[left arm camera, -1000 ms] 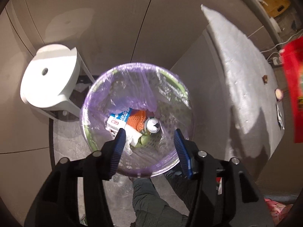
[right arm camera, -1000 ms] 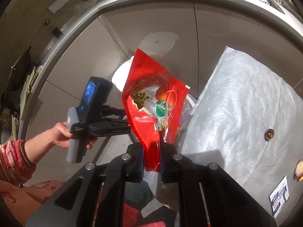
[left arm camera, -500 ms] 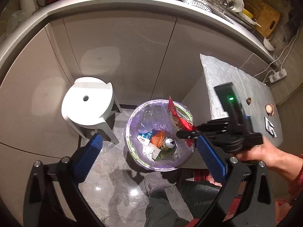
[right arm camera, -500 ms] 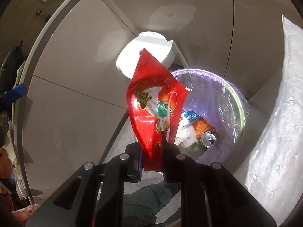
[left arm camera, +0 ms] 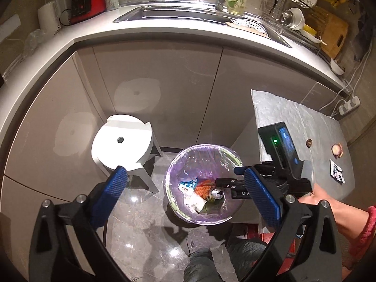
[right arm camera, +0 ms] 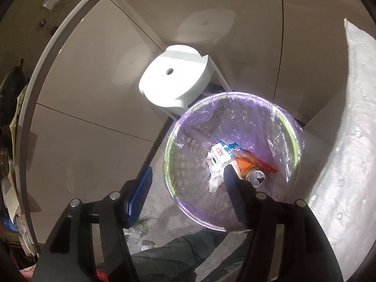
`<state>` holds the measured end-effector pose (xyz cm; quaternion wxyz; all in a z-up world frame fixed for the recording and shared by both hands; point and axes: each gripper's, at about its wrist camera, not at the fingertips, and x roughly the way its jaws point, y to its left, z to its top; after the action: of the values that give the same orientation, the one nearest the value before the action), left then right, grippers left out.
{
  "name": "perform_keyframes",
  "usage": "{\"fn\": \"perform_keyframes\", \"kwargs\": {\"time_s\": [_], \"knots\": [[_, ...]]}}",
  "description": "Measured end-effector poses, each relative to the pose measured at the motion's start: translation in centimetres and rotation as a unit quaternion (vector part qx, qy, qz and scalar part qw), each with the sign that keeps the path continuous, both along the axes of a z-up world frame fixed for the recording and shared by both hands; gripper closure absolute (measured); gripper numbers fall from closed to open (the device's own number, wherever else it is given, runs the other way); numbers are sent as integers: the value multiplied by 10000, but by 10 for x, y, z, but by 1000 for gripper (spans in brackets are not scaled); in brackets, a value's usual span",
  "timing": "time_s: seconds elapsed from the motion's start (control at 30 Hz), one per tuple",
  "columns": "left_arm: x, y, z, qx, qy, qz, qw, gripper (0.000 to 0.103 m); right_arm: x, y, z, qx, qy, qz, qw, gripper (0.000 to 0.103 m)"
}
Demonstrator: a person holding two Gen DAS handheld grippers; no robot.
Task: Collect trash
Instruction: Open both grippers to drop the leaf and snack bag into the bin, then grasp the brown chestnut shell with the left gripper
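A bin with a purple liner (right arm camera: 235,95) stands on the floor and holds a red snack bag (right arm camera: 262,163), a can (right arm camera: 257,176), a milk carton (right arm camera: 222,152) and white tissue (right arm camera: 215,179). My right gripper (right arm camera: 188,176) hangs just above the bin's near rim, its jaws opening with nothing between them. My left gripper (left arm camera: 184,176) is open and empty, high above the bin (left arm camera: 175,164). The left wrist view also shows the right gripper (left arm camera: 226,175) over the bin. Small scraps (left arm camera: 337,150) and a printed packet (left arm camera: 337,174) lie on the silver-covered table (left arm camera: 293,117).
A white round stool (left arm camera: 122,141) stands left of the bin, against beige cabinets. A counter with a sink (left arm camera: 178,14) runs above. The person's leg and shoe (left arm camera: 199,242) are just in front of the bin. A clear plastic bag (right arm camera: 141,235) lies on the floor.
The right gripper came down over the bin and let go of the red bag, which now lies inside. The left gripper opened wide and rose well above the bin.
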<state>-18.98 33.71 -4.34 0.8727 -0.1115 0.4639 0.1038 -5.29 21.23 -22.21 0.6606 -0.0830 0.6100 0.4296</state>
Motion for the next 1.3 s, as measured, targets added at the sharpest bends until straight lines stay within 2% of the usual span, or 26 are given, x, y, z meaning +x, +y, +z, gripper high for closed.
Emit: {"fn": "perform_keyframes", "kwargs": {"time_s": [0.1,0.2,0.3,0.4,0.53,0.67,0.77,0.93,1.03,1.2,1.3], "knots": [[12,-19,9,142,-128,-327,9993,8,1,-34,40,254,-259,-269,9990,28],[30,-44,16,163,-252,-704,9971,8,0,-82,85,368,-787,-669,9940,19],[53,-74,18,39,-299,-1105,9934,8,4,-140,119,250,-1274,-1296,9830,16],[79,-112,15,-45,-300,-1576,9870,8,9,-206,137,-12,-1529,-2017,9674,16],[117,-164,6,-131,-264,-2115,9769,8,8,-288,145,-393,-1709,-2835,9428,16],[153,-209,-14,-388,-177,-2503,9672,8,8,-356,141,-619,-1632,-3505,9202,16],[172,-238,-32,-423,-124,-2746,9605,8,3,-399,138,-736,-1596,-3833,9068,16],[194,-276,-63,-451,-48,-3292,9432,8,-10,-441,136,-841,-1545,-4150,8927,16],[204,-290,-80,-450,62,-3488,9361,8,-14,-459,137,-838,-1489,-4290,8870,16],[219,-308,-100,-301,90,-3735,9271,8,-19,-477,127,-815,-1324,-4501,8793,16],[227,-313,-109,-232,94,-3739,9271,8,-24,-485,122,-798,-1223,-4589,8764,16]]}}
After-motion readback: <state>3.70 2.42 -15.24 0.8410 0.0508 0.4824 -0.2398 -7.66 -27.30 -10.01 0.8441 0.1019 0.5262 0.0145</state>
